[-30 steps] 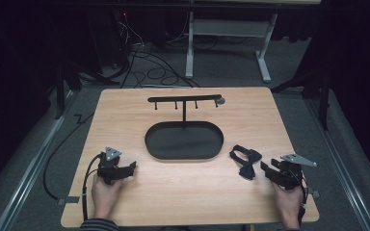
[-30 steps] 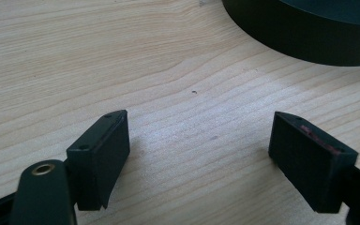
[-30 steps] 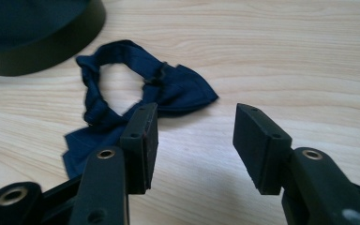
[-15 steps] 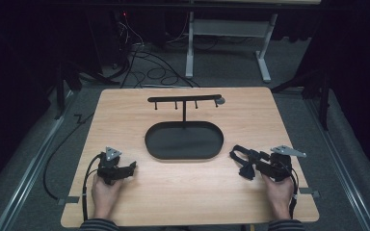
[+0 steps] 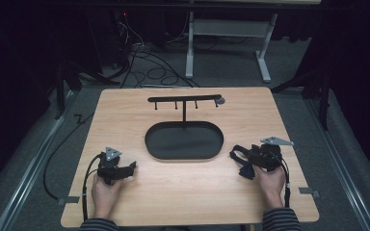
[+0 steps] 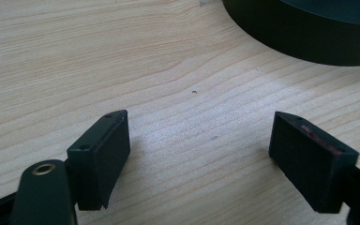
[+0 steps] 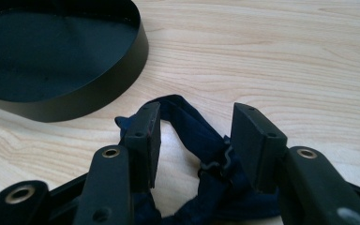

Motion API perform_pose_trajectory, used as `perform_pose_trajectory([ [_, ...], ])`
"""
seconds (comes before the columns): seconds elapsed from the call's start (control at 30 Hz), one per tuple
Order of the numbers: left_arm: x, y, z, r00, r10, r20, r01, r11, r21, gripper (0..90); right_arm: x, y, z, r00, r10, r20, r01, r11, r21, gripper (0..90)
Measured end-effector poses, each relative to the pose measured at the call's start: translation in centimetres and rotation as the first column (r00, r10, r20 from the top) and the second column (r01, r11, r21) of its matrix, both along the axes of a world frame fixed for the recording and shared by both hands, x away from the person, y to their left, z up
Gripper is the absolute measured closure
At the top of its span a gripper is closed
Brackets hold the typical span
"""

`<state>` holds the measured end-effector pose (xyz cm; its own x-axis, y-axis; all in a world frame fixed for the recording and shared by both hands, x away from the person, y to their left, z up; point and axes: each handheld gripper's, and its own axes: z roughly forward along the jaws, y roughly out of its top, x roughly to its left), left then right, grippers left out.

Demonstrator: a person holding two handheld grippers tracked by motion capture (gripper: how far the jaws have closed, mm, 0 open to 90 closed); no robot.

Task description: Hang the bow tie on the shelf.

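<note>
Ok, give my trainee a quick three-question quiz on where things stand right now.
1. True or false: the left hand-held gripper holds something between its jaws.
2. What lies between the jaws of the right hand-held gripper? A) dark blue hair tie B) spoon C) cable
3. Fill in: the stand's black oval tray sits ___ the two hand-held grippers.

Key: 1 false, its jaws are open over bare table; 2 A; 3 between.

right gripper [image 5: 248, 162] moved left, jaws now astride dark scrunchie [image 7: 201, 154]
</note>
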<state>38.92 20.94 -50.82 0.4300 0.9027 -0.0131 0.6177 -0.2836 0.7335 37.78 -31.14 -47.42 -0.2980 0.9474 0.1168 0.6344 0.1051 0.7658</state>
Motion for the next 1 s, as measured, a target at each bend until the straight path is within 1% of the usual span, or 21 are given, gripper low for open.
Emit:
perform_pose_trajectory([
  [0.07,0.0,0.0,0.0,1.0,0.0,0.0,0.0,1.0,0.0,21.0,0.3,0.1,-0.1,1.0,0.002,0.001,-0.002,1.0,0.002,55.3],
  [0.23,0.0,0.0,0.0,1.0,0.0,0.0,0.0,1.0,0.0,20.9,1.1,0.4,-0.4,0.9998,0.007,-0.017,-0.007,1.0,-0.006,55.6],
  [0.3,0.0,0.0,0.0,1.0,0.0,0.0,0.0,1.0,0.0,20.9,1.4,0.5,-0.5,0.9996,0.016,-0.022,-0.017,1.0,-0.009,59.2],
  [0.4,0.0,0.0,0.0,1.0,0.0,0.0,0.0,1.0,0.0,20.9,1.8,0.5,-0.8,0.999,0.022,-0.04,-0.023,0.999,-0.025,62.2],
  [0.47,0.0,0.0,0.0,1.0,0.0,0.0,0.0,1.0,0.0,20.9,1.9,0.5,-0.9,0.9988,0.02,-0.043,-0.021,0.999,-0.024,63.0],
  [0.6,0.0,0.0,0.0,1.0,0.0,0.0,0.0,1.0,0.0,20.9,2.3,0.4,-1.5,0.9968,0.027,-0.075,-0.029,0.999,-0.029,67.8],
  [0.67,0.0,0.0,0.0,1.0,0.0,0.0,0.0,1.0,0.0,21.0,2.5,0.5,-1.8,0.995,0.034,-0.094,-0.037,0.999,-0.036,72.7],
  [0.7,0.0,0.0,0.0,1.0,0.0,0.0,0.0,1.0,-0.001,21.0,2.6,0.5,-1.9,0.9936,0.037,-0.107,-0.042,0.998,-0.047,75.3],
  [0.73,0.0,0.0,0.0,1.0,0.0,0.0,0.0,1.0,-0.001,21.0,2.6,0.6,-2.0,0.9937,0.041,-0.104,-0.046,0.998,-0.052,77.4],
  [0.77,0.0,0.0,0.0,1.0,0.0,0.0,0.0,1.0,-0.001,20.9,2.6,0.6,-2.0,0.9937,0.041,-0.104,-0.046,0.998,-0.052,77.4],
  [0.8,0.0,0.0,0.0,1.0,0.0,0.0,0.0,1.0,0.0,21.0,2.6,0.6,-2.0,0.9931,0.045,-0.108,-0.052,0.997,-0.063,82.8],
  [0.87,0.0,0.0,0.0,1.0,0.0,0.0,0.0,1.0,-0.001,21.0,2.5,0.6,-1.9,0.9924,0.054,-0.111,-0.062,0.995,-0.073,87.3],
  [1.0,0.0,0.0,0.0,1.0,0.0,0.0,0.0,1.0,-0.001,21.0,2.5,0.6,-1.9,0.9923,0.055,-0.111,-0.064,0.995,-0.08,90.0],
])
